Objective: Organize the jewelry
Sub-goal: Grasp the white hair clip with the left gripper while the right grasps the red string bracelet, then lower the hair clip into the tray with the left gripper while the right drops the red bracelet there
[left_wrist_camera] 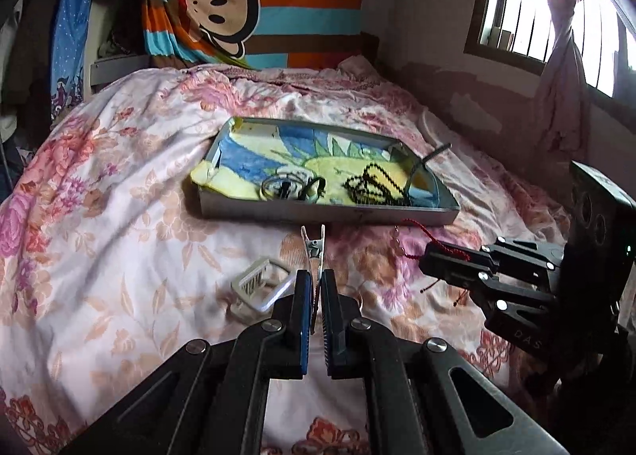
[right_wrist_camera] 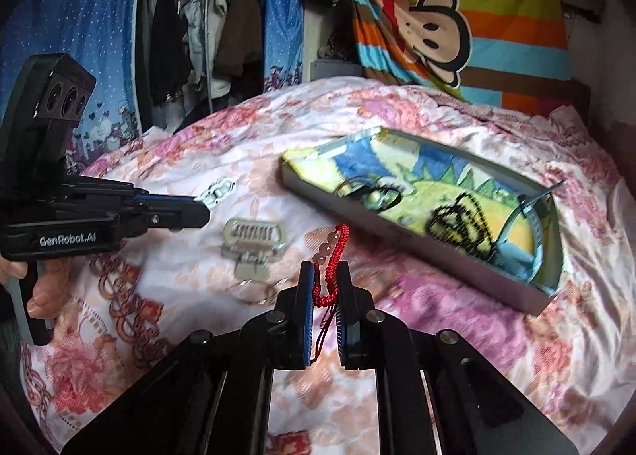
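My left gripper (left_wrist_camera: pixel 314 276) is shut on a slim silver hair clip (left_wrist_camera: pixel 313 250), which sticks out past the fingertips above the bed. In the right wrist view it shows at the left (right_wrist_camera: pixel 200 208) with the clip (right_wrist_camera: pixel 216 190) at its tip. My right gripper (right_wrist_camera: pixel 324 268) is shut on a red braided cord bracelet (right_wrist_camera: pixel 340 246) with pale pink beads, hanging clear of the bed. The left wrist view shows that gripper (left_wrist_camera: pixel 427 260) with the red cord (left_wrist_camera: pixel 417 230) just before the tray. The shallow grey tray (left_wrist_camera: pixel 330 214) (right_wrist_camera: pixel 381 216), lined with a blue and yellow towel, holds a black bead necklace (left_wrist_camera: pixel 373 182) (right_wrist_camera: pixel 457 222).
A white comb clip (left_wrist_camera: pixel 260 288) (right_wrist_camera: pixel 250 242) lies on the floral bedspread between the grippers. Thin clear rings (right_wrist_camera: pixel 254 294) lie beside it. The tray also holds dark loops with a clear ring (left_wrist_camera: pixel 286 186) and a grey headband (right_wrist_camera: pixel 528 216). A wall and window stand to the right.
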Demonstrator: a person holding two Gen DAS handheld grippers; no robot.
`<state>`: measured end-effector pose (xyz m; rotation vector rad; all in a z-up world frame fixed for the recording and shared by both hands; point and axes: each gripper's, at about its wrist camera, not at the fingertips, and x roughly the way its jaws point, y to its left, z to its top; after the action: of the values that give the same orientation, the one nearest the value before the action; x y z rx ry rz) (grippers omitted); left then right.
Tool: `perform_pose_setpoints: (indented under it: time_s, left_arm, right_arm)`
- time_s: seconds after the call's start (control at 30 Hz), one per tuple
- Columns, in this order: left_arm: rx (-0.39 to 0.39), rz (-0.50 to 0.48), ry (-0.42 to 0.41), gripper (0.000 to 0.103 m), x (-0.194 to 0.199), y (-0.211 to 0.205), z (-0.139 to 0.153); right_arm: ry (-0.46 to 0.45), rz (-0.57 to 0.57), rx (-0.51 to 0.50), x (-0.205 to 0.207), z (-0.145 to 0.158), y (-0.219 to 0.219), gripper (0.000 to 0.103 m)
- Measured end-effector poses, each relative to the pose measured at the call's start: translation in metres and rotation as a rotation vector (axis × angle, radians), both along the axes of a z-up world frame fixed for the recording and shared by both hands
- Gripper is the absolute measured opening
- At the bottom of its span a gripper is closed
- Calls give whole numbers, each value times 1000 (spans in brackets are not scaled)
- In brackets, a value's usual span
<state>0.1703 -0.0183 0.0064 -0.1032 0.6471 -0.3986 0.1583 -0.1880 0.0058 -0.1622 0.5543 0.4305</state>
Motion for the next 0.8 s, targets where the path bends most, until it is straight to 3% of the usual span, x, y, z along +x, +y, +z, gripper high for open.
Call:
perform_pose_setpoints:
  time_s: [0.2, 0.37, 0.53, 0.8]
  left_arm:
    - [-72, 44, -58, 6, 61, 3, 22]
    - [-105, 71, -24, 6, 117, 7, 17]
    - [-159, 83, 63, 6, 158, 11, -11]
    - [-159, 88, 184, 6, 181, 12, -48]
  right_arm:
    - [-73, -67, 46, 37, 31, -9, 9]
    - [-69, -157, 136, 89, 40, -13, 9]
    - [-8, -225, 159, 128, 16, -11, 9]
    - [109, -283, 101, 156, -31, -4, 9]
